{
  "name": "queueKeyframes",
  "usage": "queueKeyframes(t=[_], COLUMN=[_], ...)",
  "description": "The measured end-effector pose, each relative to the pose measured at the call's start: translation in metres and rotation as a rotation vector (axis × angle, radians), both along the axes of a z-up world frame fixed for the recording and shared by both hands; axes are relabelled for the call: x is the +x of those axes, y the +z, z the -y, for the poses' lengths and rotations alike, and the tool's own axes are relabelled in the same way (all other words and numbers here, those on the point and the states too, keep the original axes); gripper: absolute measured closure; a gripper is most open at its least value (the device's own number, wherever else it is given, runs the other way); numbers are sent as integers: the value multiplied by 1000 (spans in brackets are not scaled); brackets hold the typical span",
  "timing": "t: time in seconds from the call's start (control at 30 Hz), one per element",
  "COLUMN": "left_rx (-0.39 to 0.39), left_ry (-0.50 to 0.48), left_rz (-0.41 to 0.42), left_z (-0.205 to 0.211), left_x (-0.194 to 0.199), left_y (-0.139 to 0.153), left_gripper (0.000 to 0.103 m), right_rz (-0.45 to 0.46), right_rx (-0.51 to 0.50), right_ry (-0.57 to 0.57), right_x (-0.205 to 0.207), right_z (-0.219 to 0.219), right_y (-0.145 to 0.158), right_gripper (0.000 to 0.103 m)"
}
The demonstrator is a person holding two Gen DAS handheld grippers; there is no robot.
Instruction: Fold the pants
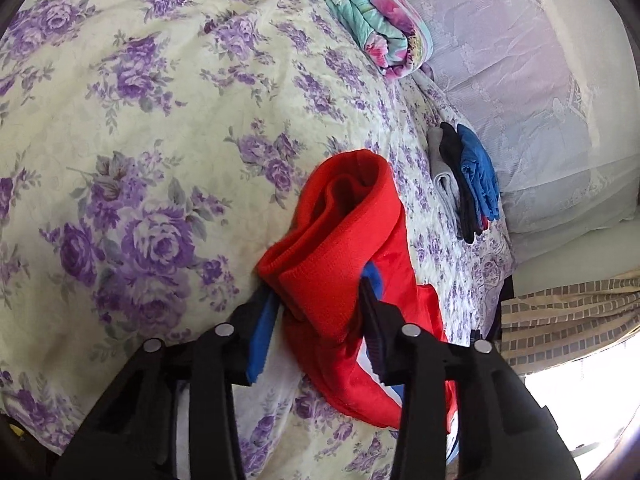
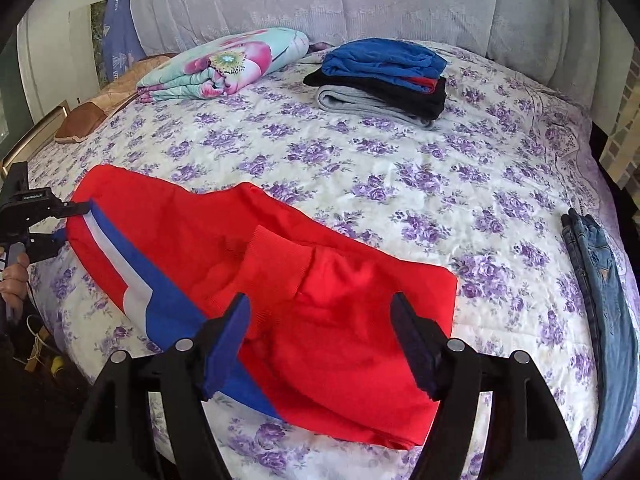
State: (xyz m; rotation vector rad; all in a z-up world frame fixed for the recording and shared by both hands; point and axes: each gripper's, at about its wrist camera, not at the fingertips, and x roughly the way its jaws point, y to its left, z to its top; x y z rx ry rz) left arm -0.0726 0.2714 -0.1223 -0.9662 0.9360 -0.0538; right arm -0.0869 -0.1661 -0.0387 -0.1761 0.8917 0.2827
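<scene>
Red pants (image 2: 320, 300) with a blue and white side stripe lie folded across the near part of the bed (image 2: 400, 168). My right gripper (image 2: 320, 316) is open, its fingers either side of the ribbed waistband end, just above the cloth. My left gripper (image 1: 320, 292) has its jaws apart around a bunched red fold of the pants (image 1: 340, 240); whether it grips is unclear. The left gripper also shows in the right wrist view (image 2: 60, 224) at the far left end of the pants.
A stack of folded clothes, blue on black on grey (image 2: 380, 80), sits at the back of the bed. A folded floral blanket (image 2: 224, 64) lies back left. Blue jeans (image 2: 600, 280) hang at the right edge. Pillows (image 2: 320, 0) line the headboard.
</scene>
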Motion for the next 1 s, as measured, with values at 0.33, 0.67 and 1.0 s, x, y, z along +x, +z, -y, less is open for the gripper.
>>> queueKeyframes(t=[0.33, 0.67, 1.0], left_rx=[100, 341, 508], left_ry=[-43, -182, -391], left_rz=[58, 206, 355], left_z=[14, 70, 168], left_x=[-2, 8, 31], left_y=[30, 107, 160], left_gripper=[77, 79, 80], right_rz=[-68, -54, -23], right_rx=[-68, 2, 131], right_ry=[24, -20, -303], right_x=[16, 15, 5], right_z=[-12, 10, 104], right_y=[-29, -27, -15], right_gripper=[20, 15, 15])
